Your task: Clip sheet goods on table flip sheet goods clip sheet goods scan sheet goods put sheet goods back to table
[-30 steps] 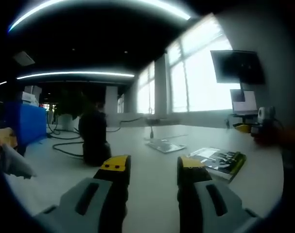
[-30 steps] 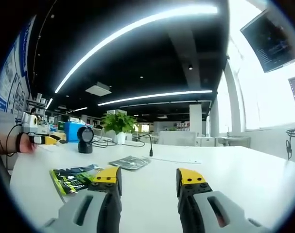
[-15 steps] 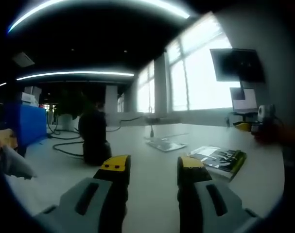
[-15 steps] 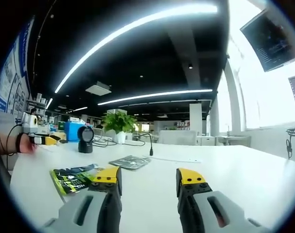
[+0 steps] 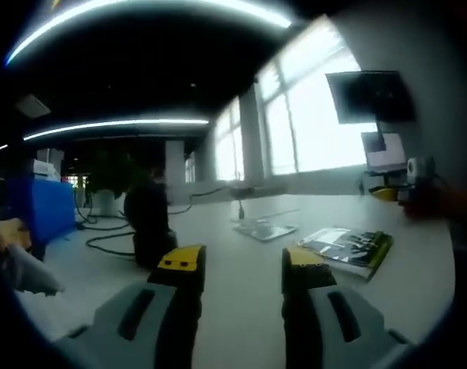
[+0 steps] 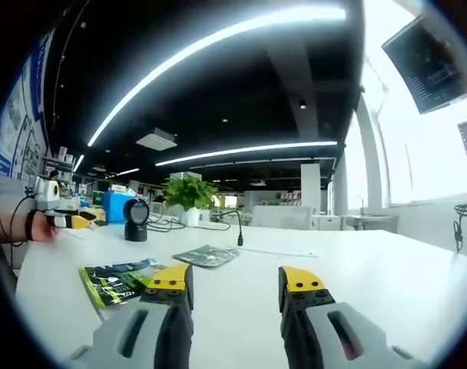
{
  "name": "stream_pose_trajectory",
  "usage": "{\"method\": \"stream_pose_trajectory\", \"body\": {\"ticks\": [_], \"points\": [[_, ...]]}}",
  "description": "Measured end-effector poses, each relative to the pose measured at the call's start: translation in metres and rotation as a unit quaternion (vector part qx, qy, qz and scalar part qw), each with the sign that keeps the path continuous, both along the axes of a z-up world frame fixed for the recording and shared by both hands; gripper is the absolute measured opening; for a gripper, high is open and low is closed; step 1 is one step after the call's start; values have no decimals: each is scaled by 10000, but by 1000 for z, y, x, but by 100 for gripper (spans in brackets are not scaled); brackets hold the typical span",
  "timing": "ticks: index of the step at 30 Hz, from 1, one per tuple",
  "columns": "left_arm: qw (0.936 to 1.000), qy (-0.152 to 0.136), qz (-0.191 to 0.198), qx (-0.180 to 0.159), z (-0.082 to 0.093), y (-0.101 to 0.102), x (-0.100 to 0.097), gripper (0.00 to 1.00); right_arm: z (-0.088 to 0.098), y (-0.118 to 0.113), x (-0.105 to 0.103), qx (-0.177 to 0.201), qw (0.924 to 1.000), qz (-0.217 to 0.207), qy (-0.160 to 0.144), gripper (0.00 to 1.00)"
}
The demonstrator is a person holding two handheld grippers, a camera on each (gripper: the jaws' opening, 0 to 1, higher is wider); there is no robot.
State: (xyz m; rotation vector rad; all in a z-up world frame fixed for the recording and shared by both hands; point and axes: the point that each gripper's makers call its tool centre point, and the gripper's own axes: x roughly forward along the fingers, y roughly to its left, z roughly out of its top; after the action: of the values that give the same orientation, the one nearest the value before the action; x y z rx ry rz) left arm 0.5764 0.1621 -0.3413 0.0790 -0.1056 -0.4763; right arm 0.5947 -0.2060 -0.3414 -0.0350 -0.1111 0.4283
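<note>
A green and black sheet packet lies flat on the white table, ahead and to the right of my left gripper. Its yellow-tipped jaws stand open with nothing between them. In the right gripper view the same green packet lies just left of my right gripper, which is also open and holds nothing. A second, silvery-grey packet lies flat farther back. A black scanner on a stand is upright near the left gripper.
A hand holds the other gripper at the right edge of the left gripper view, and likewise at the left edge of the right gripper view. Cables, a blue box, a potted plant and a wall monitor surround the table.
The left gripper view has shifted slightly, so its camera moved a little. Both packets and the scanner lie where they were, and both grippers stay open.
</note>
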Motion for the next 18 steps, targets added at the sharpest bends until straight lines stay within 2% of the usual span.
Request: {"method": "stream_pose_trajectory", "body": {"ticks": [2,5,9,18], "points": [[9999,-156,18,26,5,1,-2,34,-1,0,0,-10,10000,-13,26,38],[9998,-180,9,10,6,2,-1,38,-2,-1,1,-24,10000,-21,45,38],[10000,-63,16,43,2,0,0,39,-2,-1,1,-29,10000,-18,37,38],[10000,-80,18,-7,3,2,-1,38,-2,-2,1,-25,10000,-27,36,38]]}}
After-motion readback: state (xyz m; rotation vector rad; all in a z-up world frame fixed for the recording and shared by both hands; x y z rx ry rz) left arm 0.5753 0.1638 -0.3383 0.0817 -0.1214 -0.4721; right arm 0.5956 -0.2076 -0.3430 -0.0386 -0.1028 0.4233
